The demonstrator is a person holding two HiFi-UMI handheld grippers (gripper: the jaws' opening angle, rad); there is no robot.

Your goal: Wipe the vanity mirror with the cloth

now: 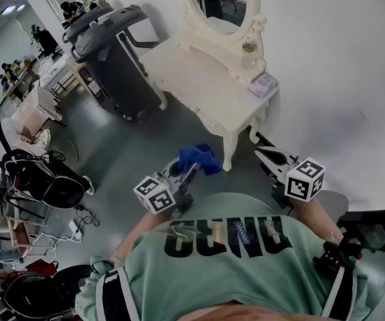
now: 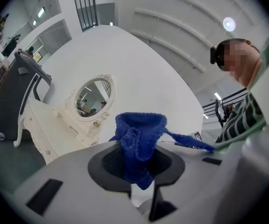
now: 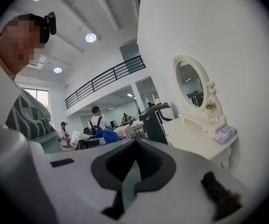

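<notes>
The cream vanity table [image 1: 199,79] stands against the white wall, and its oval mirror [image 1: 219,2] rises at the back; the mirror [image 2: 93,97] also shows in the left gripper view and, as the mirror [image 3: 190,83], in the right gripper view. My left gripper [image 1: 187,171] is shut on a bunched blue cloth [image 1: 199,158], held low in front of the table, well short of the mirror. That cloth [image 2: 139,141] sticks up between the jaws. My right gripper [image 1: 265,147] hovers near the table's right front leg, shut with nothing in it.
A small bottle [image 1: 249,47] and a wrapped pack [image 1: 264,84] sit on the tabletop's right end. A dark treadmill [image 1: 112,52] stands left of the vanity. Bags and a black chair [image 1: 45,179] crowd the floor at left. People stand far off in the hall.
</notes>
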